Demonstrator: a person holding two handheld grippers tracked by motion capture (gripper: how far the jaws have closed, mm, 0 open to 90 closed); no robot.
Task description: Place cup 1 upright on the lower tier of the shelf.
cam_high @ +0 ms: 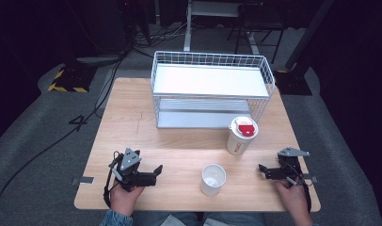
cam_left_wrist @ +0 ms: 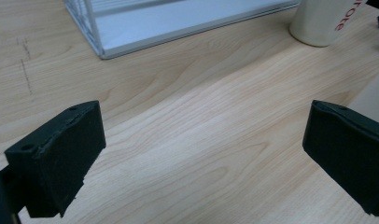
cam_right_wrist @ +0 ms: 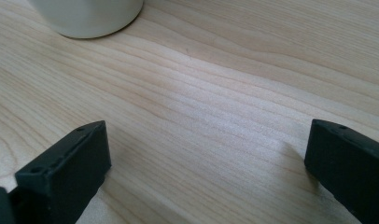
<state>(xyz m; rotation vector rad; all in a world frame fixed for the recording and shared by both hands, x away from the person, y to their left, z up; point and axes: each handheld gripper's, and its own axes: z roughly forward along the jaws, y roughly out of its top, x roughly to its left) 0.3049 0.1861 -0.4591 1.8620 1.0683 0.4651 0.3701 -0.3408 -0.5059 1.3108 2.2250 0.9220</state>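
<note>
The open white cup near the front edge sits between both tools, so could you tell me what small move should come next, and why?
Probably ease the left tool toward the open white cup. Its jaws stand wide with nothing between them and point at the cup across bare table. The right tool is also open and empty, so either could take it; the lidded cup stands farther back, near the wire rack.

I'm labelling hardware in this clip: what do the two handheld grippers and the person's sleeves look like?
Both the left gripper and right gripper are black, with two blocky jaws, a grey three-cornered plate on top and a black trailing cable. A blue denim sleeve shows at the left wrist.
</note>
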